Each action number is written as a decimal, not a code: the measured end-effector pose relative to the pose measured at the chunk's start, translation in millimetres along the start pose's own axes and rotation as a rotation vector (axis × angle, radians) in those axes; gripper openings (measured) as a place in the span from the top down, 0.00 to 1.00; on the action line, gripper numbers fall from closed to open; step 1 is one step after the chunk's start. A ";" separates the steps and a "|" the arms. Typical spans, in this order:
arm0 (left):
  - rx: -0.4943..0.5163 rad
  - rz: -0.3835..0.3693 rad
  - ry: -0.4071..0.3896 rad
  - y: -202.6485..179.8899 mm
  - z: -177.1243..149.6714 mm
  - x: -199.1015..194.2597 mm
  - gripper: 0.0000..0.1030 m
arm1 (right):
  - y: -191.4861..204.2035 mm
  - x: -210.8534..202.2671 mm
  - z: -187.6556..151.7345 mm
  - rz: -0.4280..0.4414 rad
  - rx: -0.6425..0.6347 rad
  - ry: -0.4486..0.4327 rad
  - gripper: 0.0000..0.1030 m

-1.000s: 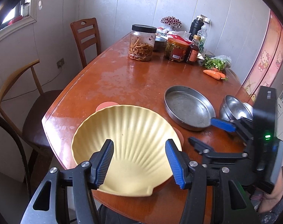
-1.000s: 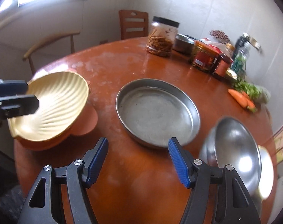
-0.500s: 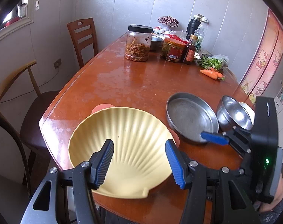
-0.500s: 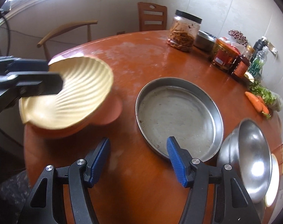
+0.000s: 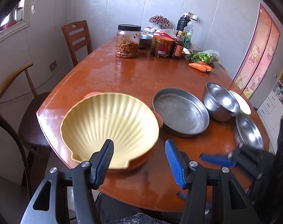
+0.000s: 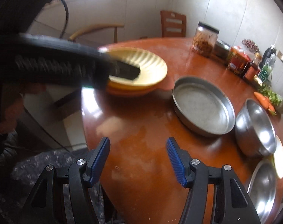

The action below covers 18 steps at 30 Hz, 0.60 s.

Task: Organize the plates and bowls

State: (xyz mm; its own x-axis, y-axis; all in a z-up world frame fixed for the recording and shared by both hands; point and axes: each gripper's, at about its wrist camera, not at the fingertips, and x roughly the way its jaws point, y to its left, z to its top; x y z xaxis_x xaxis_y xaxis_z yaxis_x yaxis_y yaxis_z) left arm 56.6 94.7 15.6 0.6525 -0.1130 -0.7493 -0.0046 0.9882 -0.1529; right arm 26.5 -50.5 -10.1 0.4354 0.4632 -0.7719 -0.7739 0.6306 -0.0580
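Left gripper [image 5: 138, 160] open over yellow shell plate [image 5: 109, 125], hinge end nearest it, right gripper [image 6: 138, 159] open, empty

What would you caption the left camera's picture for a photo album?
Open left gripper near a yellow shell plate on a wooden table, beside a steel pan.

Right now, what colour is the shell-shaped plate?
Pale yellow, ribbed shell-shaped plate; clearest in the left wrist view.
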 end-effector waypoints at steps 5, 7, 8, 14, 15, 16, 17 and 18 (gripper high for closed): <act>0.011 -0.014 0.013 -3.1 -11.4 2.6 0.44 | -31.5 3.7 14.5 -0.097 0.038 -0.011 0.37; 0.017 -0.017 0.015 -4.3 -12.1 1.9 0.44 | -44.9 13.5 23.0 -0.096 0.046 0.006 0.37; 0.016 -0.018 0.014 -3.6 -11.7 2.4 0.44 | -48.6 19.0 26.6 -0.101 0.041 0.023 0.37; 0.010 0.003 0.026 5.7 -6.9 7.3 0.44 | -59.0 58.3 39.6 -0.062 0.003 0.138 0.38; 0.009 0.004 0.026 7.3 -6.1 7.6 0.44 | -57.5 58.4 41.1 -0.042 -0.006 0.128 0.39; 0.006 0.007 0.025 9.3 -4.8 7.6 0.44 | -59.0 59.4 41.5 -0.014 -0.007 0.129 0.43; 0.001 0.011 0.024 11.7 -3.1 7.7 0.44 | -57.1 59.7 40.6 0.008 -0.004 0.142 0.44; -0.001 0.012 0.024 13.0 -2.3 7.8 0.44 | -54.3 58.4 39.4 0.024 -0.006 0.143 0.44</act>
State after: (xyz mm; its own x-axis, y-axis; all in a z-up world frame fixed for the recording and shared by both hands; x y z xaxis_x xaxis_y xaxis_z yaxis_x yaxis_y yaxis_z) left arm 59.8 106.5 6.3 0.6338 -0.1038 -0.7665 -0.0130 0.9894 -0.1447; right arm 112.0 -33.1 -27.0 0.3472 0.3842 -0.8555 -0.7860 0.6168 -0.0420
